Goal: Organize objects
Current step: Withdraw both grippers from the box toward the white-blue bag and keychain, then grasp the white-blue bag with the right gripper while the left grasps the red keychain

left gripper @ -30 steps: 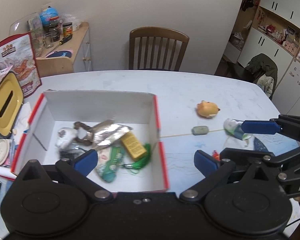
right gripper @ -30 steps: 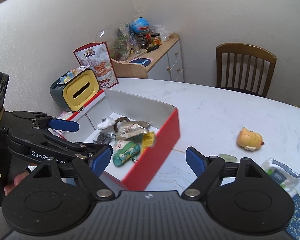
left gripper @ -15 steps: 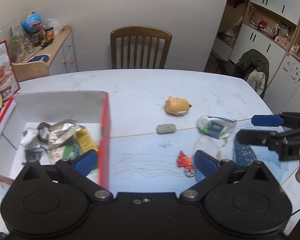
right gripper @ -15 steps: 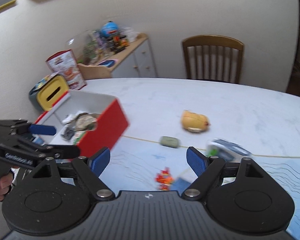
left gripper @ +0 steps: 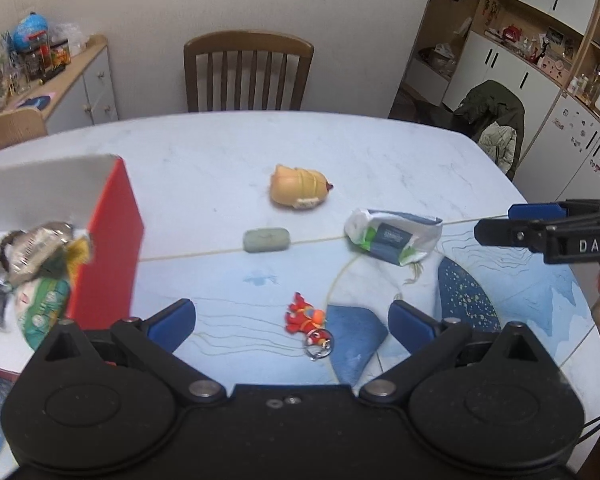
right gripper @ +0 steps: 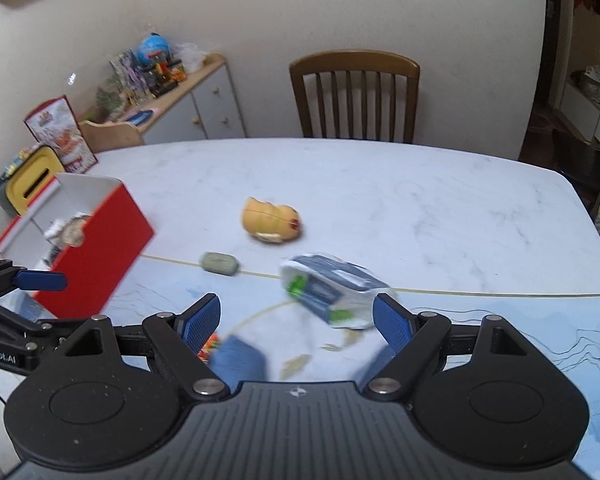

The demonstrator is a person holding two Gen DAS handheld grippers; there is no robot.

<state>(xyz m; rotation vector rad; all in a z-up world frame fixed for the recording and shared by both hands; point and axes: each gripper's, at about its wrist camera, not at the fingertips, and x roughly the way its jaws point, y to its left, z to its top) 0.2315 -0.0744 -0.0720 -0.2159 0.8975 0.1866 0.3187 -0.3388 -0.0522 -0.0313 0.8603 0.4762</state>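
Left wrist view: red keychain figure [left gripper: 305,317] is lying on the table [left gripper: 228,152] nearest the lens, sitting between the spread blue pads of the left gripper [left gripper: 292,320], untouched. Jaws are standing apart, nothing in them. Farther out, a grey-green soap-like bar [left gripper: 266,240] is resting on the table's seam line; a white and blue wipes packet [left gripper: 394,236] is lying to its right; a yellow plush toy [left gripper: 299,186] is sitting beyond both. At far left, the red box [left gripper: 112,248] is showing its white inside, crammed with a foil pouch [left gripper: 36,248] and a green packet [left gripper: 42,308], blurred. The right gripper [left gripper: 516,222] is poking in from the right edge.

Right wrist view: right gripper [right gripper: 298,320] is hanging with jaws wide and empty, the wipes packet [right gripper: 332,292] lying just beyond and between its pads. The keychain figure [right gripper: 210,346] is showing only as an orange sliver behind the left pad. This view alone is giving the yellow-lidded bin [right gripper: 32,184] and a printed bag [right gripper: 58,136] beyond the box [right gripper: 96,252], plus the left gripper [right gripper: 32,284] at the left edge. Both views are catching the wooden chair [right gripper: 354,96] at the far side.
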